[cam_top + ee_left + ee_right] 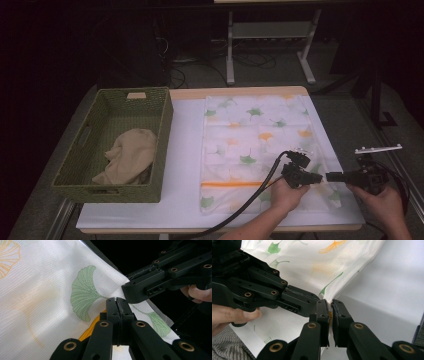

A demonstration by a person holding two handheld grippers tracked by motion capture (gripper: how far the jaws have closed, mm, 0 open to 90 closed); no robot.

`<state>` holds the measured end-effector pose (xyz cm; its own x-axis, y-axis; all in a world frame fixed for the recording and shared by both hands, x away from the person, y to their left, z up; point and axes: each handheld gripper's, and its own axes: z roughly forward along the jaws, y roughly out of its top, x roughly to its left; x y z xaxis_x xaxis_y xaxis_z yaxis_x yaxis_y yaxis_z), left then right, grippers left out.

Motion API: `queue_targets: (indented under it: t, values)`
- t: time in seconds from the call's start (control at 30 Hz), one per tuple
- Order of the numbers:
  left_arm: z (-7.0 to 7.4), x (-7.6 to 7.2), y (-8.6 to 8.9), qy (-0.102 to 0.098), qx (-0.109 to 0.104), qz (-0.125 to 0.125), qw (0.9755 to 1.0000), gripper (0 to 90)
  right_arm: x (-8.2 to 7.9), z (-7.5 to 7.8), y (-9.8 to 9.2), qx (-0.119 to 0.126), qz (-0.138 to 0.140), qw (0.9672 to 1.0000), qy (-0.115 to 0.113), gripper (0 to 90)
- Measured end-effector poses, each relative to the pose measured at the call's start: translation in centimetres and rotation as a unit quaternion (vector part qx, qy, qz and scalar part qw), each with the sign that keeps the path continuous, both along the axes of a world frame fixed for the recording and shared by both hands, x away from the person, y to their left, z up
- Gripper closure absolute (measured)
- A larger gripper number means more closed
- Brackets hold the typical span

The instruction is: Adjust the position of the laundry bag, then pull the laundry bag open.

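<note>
A white mesh laundry bag (255, 145) printed with green and orange ginkgo leaves lies flat on the white-covered table (185, 150), filling the right half of it, with an orange zipper band (232, 185) running across near its near edge. Both hand-held grippers meet at the bag's near right corner.

The left hand-held gripper (314, 178) is clenched on the bag: in the left gripper view its 2 jaws stand pressed together on the fabric (119, 305), just beside a green leaf print and above the orange zipper. Its thick black cable (250, 200) trails back toward the near edge of the table.

The right hand-held gripper (332, 176) comes in from the right and is also clamped on the bag. In the right gripper view its jaws (330, 313) pinch the corner edge of the mesh, a bit of orange showing between them, and the cloth rises in a taut fold away from the grip. The 2 hand-held grippers sit just beside each other, nearly touching.

At the left of the table stands a green woven basket (162, 135) holding a crumpled beige cloth (130, 155).
</note>
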<state>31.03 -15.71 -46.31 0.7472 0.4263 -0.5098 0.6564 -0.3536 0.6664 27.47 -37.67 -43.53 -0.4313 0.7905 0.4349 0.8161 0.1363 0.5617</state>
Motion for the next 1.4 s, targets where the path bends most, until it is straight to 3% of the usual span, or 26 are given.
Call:
queue_targets:
  t: [0.6,0.8,0.87,0.97,1.17,1.3,1.4]
  values:
    - [0.5,0.1,0.7,0.005,0.004,-0.016,0.9998,90.0,-0.1,0.3,0.1,-0.003,-0.002,1.0000,-0.003,84.1]
    - [0.6,0.3,1.8,-0.002,0.023,-0.006,0.9997,90.0,0.0,0.5,0.0,-0.025,-0.013,0.9996,-0.007,84.4]
    - [0.4,0.5,2.5,0.005,0.020,0.000,0.9998,90.0,-0.1,0.5,-0.3,-0.008,-0.015,0.9998,-0.008,84.4]
    - [0.5,0.5,2.9,-0.002,0.022,0.001,0.9997,90.0,0.0,0.4,-0.3,-0.006,-0.013,0.9999,-0.006,84.4]
    - [0.3,0.2,2.6,0.002,0.004,-0.020,0.9998,90.0,-0.2,0.4,-0.3,0.017,-0.003,0.9998,-0.009,84.4]
    - [-0.1,0.2,2.3,0.005,-0.013,-0.032,0.9994,84.5,-0.3,0.5,-0.3,0.023,0.004,0.9997,-0.011,84.4]
    - [-0.3,0.3,1.9,0.004,-0.014,-0.033,0.9994,76.5,-0.4,0.6,-0.5,0.036,0.005,0.9992,-0.014,84.4]
